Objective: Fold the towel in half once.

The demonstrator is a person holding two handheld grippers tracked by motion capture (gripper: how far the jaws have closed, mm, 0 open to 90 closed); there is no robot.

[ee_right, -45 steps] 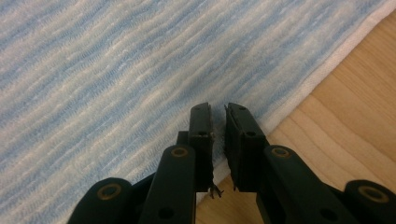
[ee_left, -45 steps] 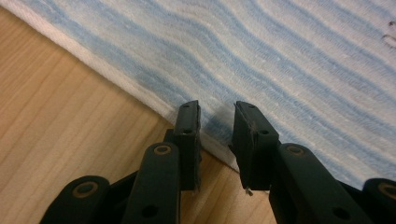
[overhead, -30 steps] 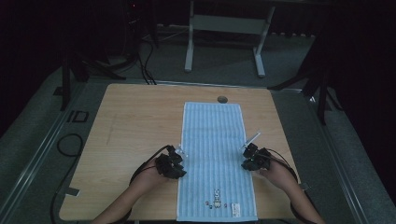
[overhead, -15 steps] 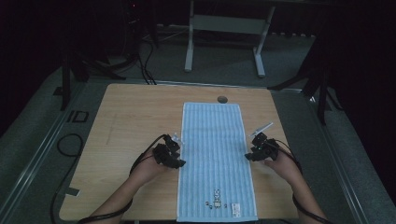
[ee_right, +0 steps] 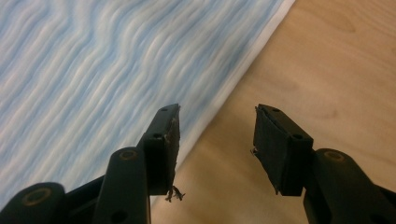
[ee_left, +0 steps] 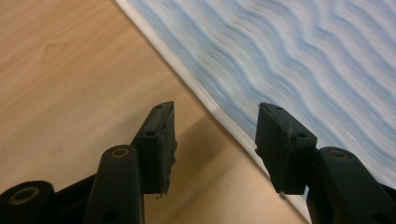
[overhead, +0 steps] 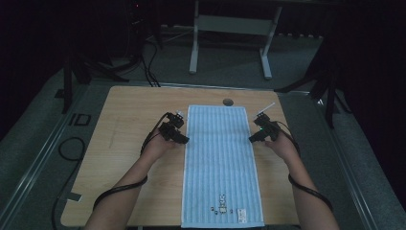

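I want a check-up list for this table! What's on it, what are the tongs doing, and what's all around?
Surface: wooden table, flat, with a small round dark hole near its far edge.
Job's things: blue striped towel spread flat lengthwise down the middle, with a label and small dark marks near its near end.
Clutter: nothing seen.
Grippers: left tongs open over the towel's left edge, nothing between them; right tongs open over its right edge, also empty. Both have just been opening.
Cables: a black cable trails along each forearm; more cables lie on the floor.
Surroundings: dark room, grey floor, a white stand beyond the table.
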